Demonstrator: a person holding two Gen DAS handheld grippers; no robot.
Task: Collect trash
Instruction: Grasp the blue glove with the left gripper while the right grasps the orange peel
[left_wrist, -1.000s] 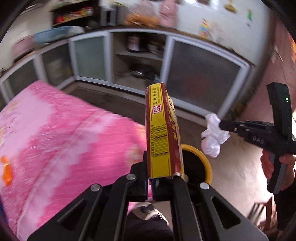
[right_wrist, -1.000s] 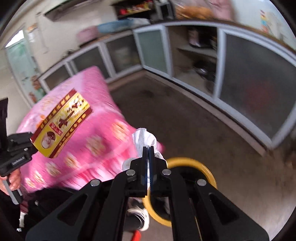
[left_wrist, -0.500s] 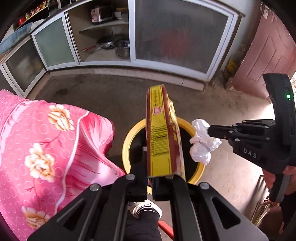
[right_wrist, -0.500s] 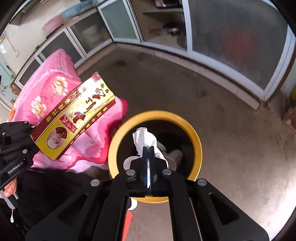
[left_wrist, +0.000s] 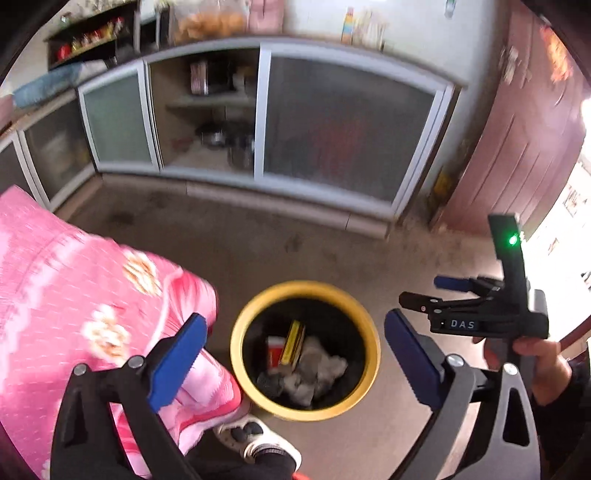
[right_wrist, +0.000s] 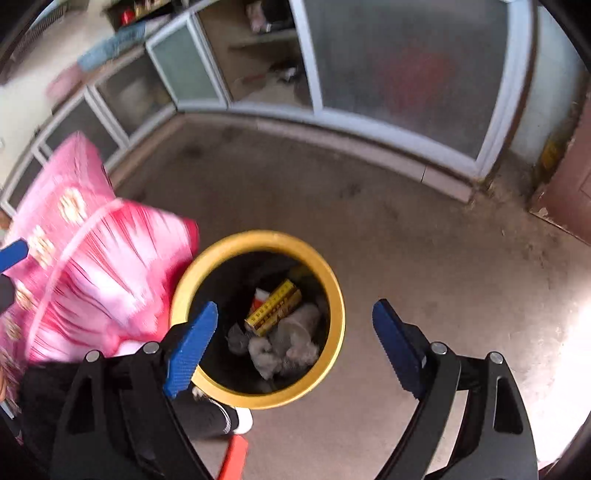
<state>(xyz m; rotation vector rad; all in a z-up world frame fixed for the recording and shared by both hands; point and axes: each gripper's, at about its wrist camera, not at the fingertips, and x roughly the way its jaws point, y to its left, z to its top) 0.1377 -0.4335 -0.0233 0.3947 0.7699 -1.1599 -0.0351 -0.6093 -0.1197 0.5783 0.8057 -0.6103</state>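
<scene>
Both drops apparently done: yellow box and crumpled tissue lying inside the yellow-rimmed bin on the floor. Left gripper and right gripper spread wide, holding nothing. Further trash, if any, out of view.

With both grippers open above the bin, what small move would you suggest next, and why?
Probably lift both away toward the next trash. The left gripper and right gripper are open and empty, and the yellow box and crumpled tissue already lie inside the yellow-rimmed bin.
</scene>
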